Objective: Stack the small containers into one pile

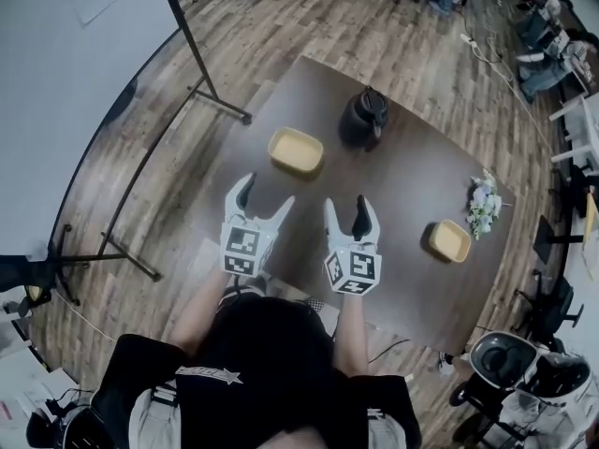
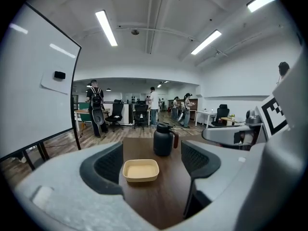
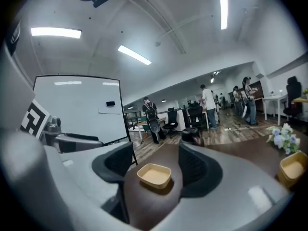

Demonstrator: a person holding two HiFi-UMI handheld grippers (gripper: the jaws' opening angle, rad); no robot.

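Black jug (image 1: 364,117), white flowers (image 1: 484,204), brown table (image 1: 402,283), whiteboard (image 2: 33,95)

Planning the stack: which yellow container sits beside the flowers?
The right-hand yellow container, next to the flower bunch; the other container sits by the black jug.

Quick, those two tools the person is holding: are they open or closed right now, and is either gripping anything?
Left tool: open, holding nothing.
Right tool: open, holding nothing.
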